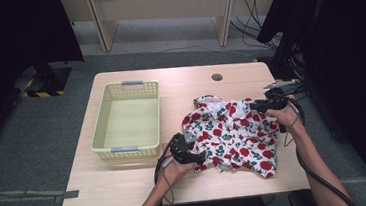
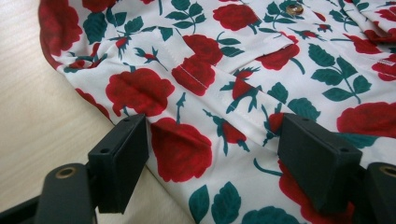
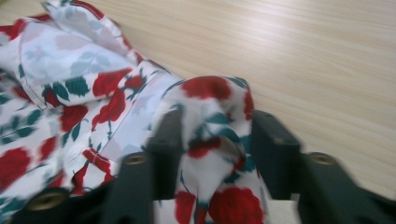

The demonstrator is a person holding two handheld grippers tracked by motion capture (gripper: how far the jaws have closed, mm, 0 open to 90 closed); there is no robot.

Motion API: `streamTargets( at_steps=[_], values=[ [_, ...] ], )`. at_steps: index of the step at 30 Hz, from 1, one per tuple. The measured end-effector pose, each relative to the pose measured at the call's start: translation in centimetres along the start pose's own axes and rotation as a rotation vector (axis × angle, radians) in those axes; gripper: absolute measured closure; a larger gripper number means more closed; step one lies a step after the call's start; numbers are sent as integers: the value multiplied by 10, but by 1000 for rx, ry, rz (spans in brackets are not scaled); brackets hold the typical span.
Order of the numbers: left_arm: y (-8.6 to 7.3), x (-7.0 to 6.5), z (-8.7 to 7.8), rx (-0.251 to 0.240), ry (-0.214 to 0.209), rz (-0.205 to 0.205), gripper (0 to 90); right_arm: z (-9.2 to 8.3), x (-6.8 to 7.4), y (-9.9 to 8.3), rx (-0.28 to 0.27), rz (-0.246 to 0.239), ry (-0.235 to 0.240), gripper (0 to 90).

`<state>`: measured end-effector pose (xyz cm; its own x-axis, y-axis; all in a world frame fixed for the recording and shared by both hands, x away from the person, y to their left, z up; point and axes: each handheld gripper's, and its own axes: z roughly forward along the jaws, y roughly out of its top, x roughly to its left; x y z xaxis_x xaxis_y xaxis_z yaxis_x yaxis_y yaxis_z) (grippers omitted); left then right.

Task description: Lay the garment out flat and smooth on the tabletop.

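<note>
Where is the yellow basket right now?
In the high view, the yellow basket sits on the table's left side, beside the rose-print shirt.

A basket (image 1: 127, 119) sits left of the shirt (image 1: 234, 133) on the table (image 1: 179, 80).

Even, soft light falls from above on the table (image 1: 128, 188), with faint shadows and no harsh glare; the room's edges at both sides of the high view sink into near black. That view is slightly grainy and soft. The left gripper view is bright and sharp on the shirt (image 2: 224, 70). The right gripper view is smeared by motion blur, its black jaws and nearby cloth indistinct.
</note>
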<state>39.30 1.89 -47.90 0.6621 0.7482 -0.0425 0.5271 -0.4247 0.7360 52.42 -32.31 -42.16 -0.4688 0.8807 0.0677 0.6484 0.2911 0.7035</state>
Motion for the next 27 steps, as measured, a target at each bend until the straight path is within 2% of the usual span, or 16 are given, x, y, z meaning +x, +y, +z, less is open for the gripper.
streamTargets(
  at_steps=[1, 2, 5, 8, 11, 16, 17, 20, 21, 22, 23, 24, 27],
  values=[
    [0, 1, -2, 9, 2, 4, 233, -1, 0, -1, 4, 14, -24, 473],
    [1, 1, -3, 9, 10, 5, 234, -3, 0, -3, 1, 23, -24, 441],
    [4, -1, -7, -5, 22, 20, 235, -8, 8, -10, -5, -2, 3, 354],
    [8, -5, -11, -30, 16, 7, 223, -13, 20, -20, -7, -30, 41, 325],
    [9, -11, -12, -33, -15, 12, 216, -14, 30, -31, 12, -61, 77, 324],
    [8, -19, -8, -12, -41, 26, 214, -6, 42, -52, 49, -94, 135, 324],
    [8, -19, -7, -8, -36, 26, 216, -4, 42, -55, 56, -87, 132, 324],
    [6, -15, -4, 13, -13, 31, 222, 1, 40, -65, 87, -111, 91, 328],
    [5, -13, -3, 24, -5, 37, 228, 1, 39, -67, 69, -126, 84, 330],
    [4, -11, -1, 31, 3, 42, 230, -1, 39, -69, 67, -123, 81, 330],
    [4, -9, 0, 26, -2, 28, 222, -3, 40, -71, 76, -128, 68, 330],
    [5, -7, 1, 26, -1, 26, 223, -5, 41, -72, 86, -150, 46, 327],
    [10, -3, 3, 42, 27, 43, 227, -14, 41, -80, 92, -137, 28, 324]
  ],
)
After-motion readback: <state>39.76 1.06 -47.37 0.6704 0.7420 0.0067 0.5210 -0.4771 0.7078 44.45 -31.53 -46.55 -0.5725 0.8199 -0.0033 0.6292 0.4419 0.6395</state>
